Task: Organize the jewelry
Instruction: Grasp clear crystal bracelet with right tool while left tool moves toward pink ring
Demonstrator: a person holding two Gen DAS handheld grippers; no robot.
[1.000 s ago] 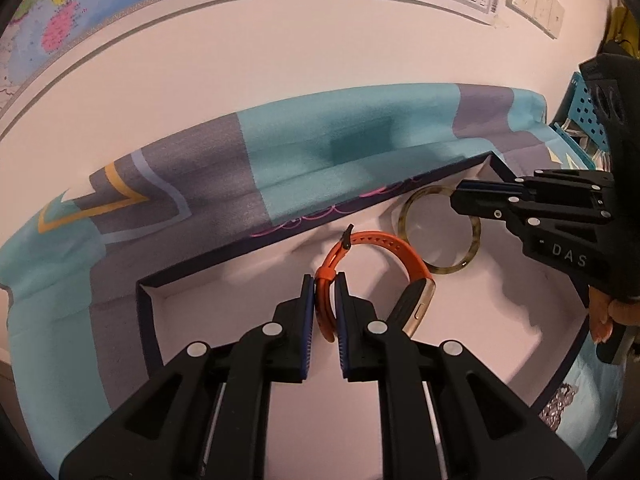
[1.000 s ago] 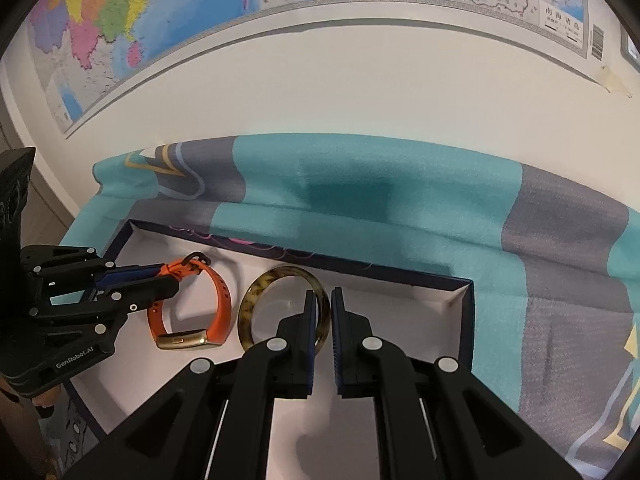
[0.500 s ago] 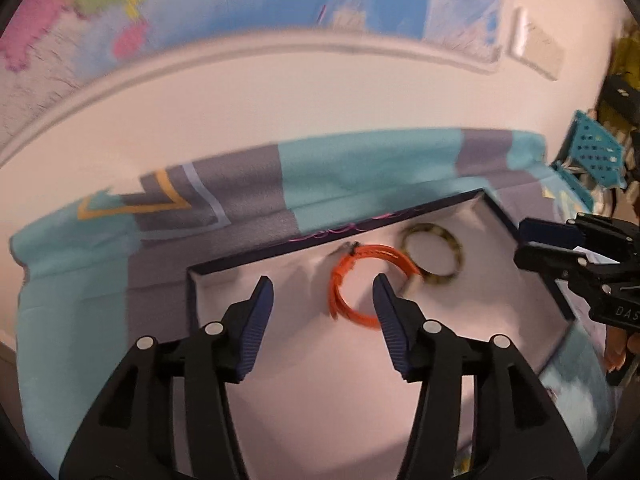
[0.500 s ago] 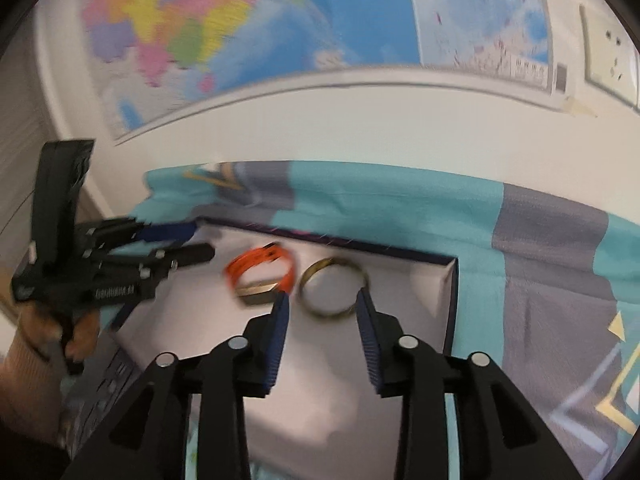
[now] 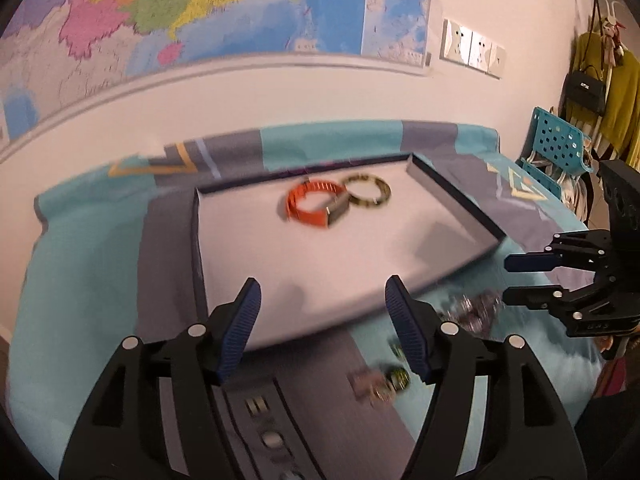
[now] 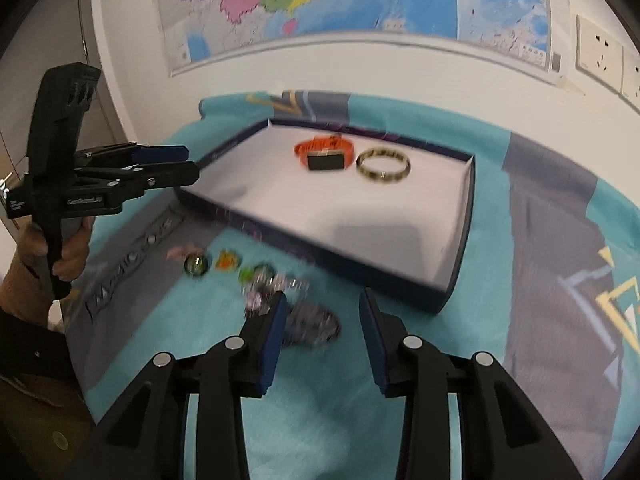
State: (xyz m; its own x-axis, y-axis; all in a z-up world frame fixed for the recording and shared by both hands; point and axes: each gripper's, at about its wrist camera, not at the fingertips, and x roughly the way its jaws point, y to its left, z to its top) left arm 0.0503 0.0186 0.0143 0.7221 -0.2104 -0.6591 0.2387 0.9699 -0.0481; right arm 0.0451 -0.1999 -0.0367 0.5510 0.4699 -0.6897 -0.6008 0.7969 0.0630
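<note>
An orange watch band (image 5: 316, 206) (image 6: 326, 152) and a mottled bangle (image 5: 368, 192) (image 6: 383, 165) lie side by side at the far end of a white tray with a navy rim (image 5: 456, 200) (image 6: 466, 216). My left gripper (image 5: 322, 292) (image 6: 188, 164) hovers over the tray's near edge, its jaws opening with nothing between them. My right gripper (image 6: 324, 300) (image 5: 507, 278) stands open in front of the tray, just above a sparkly bracelet heap (image 6: 308, 320) (image 5: 472, 312) on the cloth. Small coloured pieces (image 6: 228, 260) (image 5: 380, 384) lie beside the heap.
A turquoise and grey cloth (image 6: 560, 240) covers the table up to a wall with a map and sockets. A teal basket (image 5: 560, 148) and hanging clothes (image 5: 616, 92) stand off the right end. A hand (image 6: 68, 256) holds the left gripper's handle.
The left gripper let go of the orange watch band and the right of the bangle. Both opened and drew back out of the tray toward its near side.
</note>
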